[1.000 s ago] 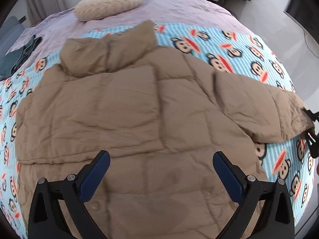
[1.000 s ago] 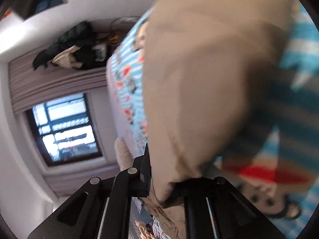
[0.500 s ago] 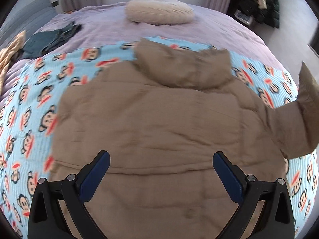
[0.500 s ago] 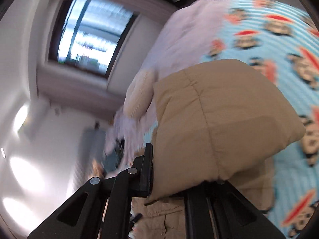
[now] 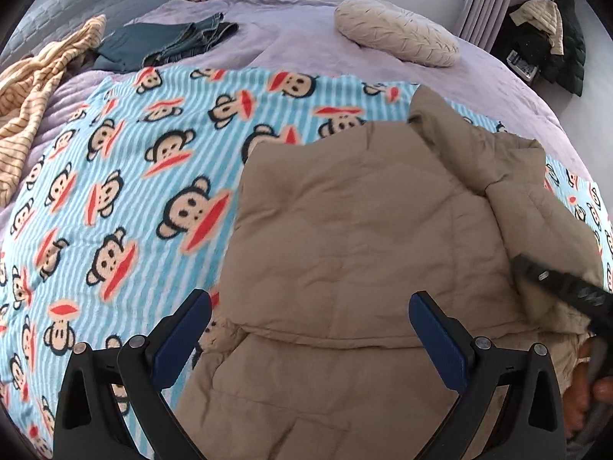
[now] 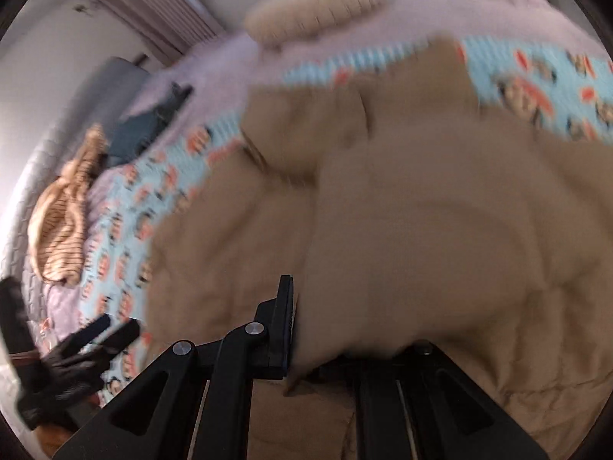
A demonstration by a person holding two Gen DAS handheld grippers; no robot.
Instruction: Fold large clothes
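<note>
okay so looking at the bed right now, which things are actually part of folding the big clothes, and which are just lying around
Part of the job:
- tan puffer jacket, one sleeve folded over its body
- right gripper, clamped on that sleeve
- left gripper, open above the jacket

Just lying about:
- monkey-print blanket under the jacket
- cream pillow
- dark jeans
- striped yellow garment

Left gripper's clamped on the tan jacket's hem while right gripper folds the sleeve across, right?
Not quite: the left gripper is open, hovering over the tan jacket and gripping nothing, as the left wrist view shows. The right gripper does hold the sleeve.
</note>
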